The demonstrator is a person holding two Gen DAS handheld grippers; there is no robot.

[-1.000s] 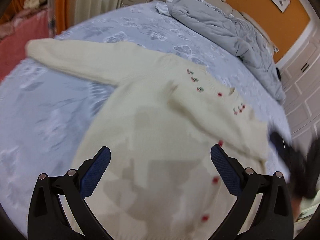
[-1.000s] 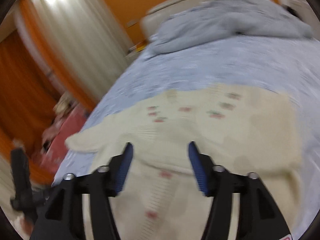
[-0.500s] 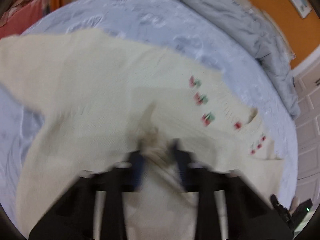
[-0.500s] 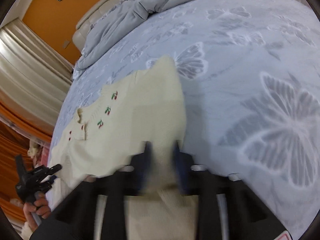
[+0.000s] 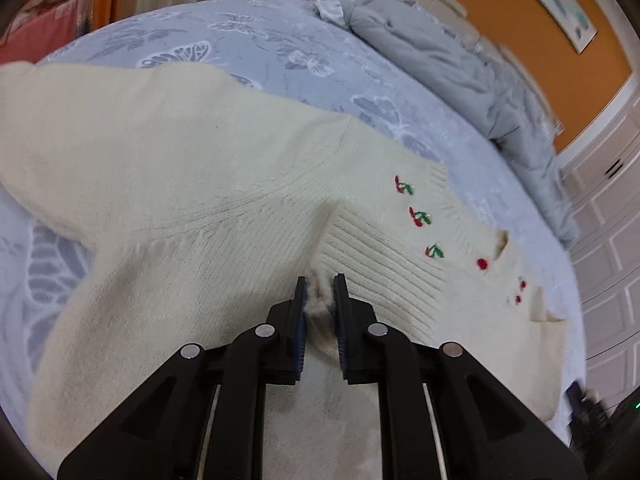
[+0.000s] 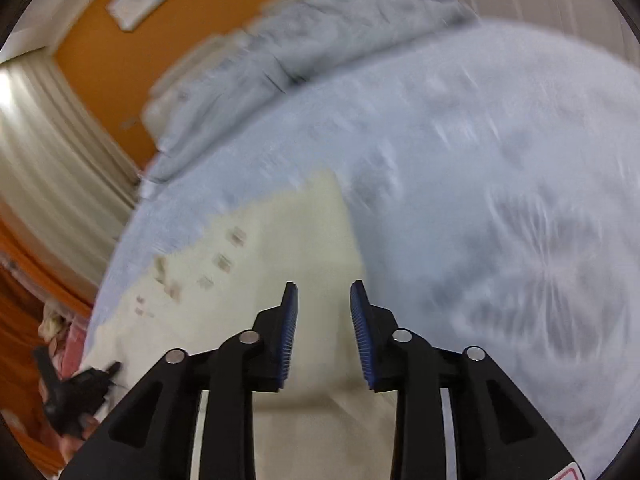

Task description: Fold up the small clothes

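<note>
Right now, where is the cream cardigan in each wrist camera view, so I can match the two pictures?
Left wrist: the cream cardigan fills the centre and left; the left gripper pinches a fold of it.
Right wrist: it lies lower left, blurred, under the right gripper.
Shared landmark: the grey duvet by the orange wall.

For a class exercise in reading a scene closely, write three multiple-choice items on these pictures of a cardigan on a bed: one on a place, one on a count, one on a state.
1. Where does the cream cardigan lie?
A. on the blue bedsheet
B. on a chair
C. on the floor

2. How many cherry motifs run in a row toward the red button?
A. one
B. three
C. six

3. How does the left gripper stand?
A. wide open
B. shut on a pinch of cardigan
C. shut on nothing

Answers: 1 A, butterfly-print sheet surrounds it; 2 B, three red-and-green cherries show; 3 B, knit bunches between the pads.
</note>
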